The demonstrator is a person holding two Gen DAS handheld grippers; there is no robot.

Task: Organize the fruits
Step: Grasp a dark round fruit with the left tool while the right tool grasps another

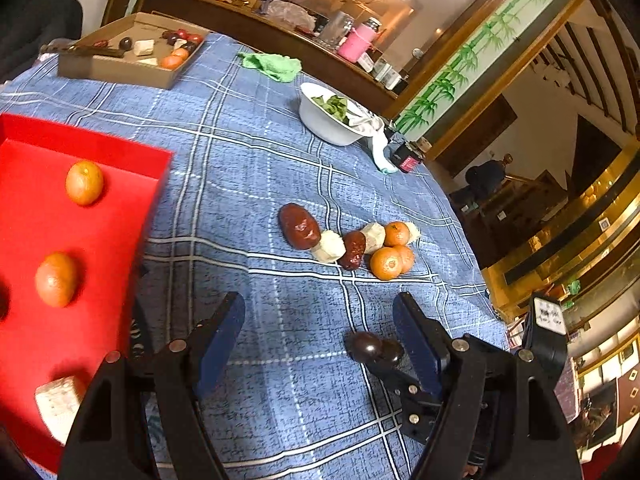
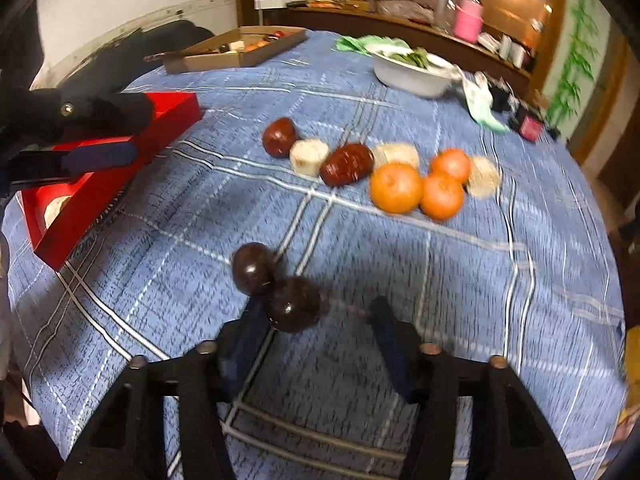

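A red tray (image 1: 120,216) at the left holds two oranges (image 1: 84,182) and a pale chunk (image 1: 60,404); it also shows in the right wrist view (image 2: 100,196). On the blue plaid cloth lies a cluster of red dates (image 1: 299,226), pale chunks (image 1: 329,246) and oranges (image 1: 386,263), also seen from the right (image 2: 396,188). Two dark round fruits (image 2: 292,304) lie close to my right gripper (image 2: 316,312), which is open, the nearer fruit touching its left finger. My left gripper (image 1: 320,308) is open and empty beside the tray.
A cardboard box (image 1: 116,68) of mixed fruit stands at the far left of the table. A white bowl (image 1: 320,120) with greens, a green cloth (image 1: 272,65) and a small red box (image 1: 408,160) lie farther back. The table edge drops off at the right.
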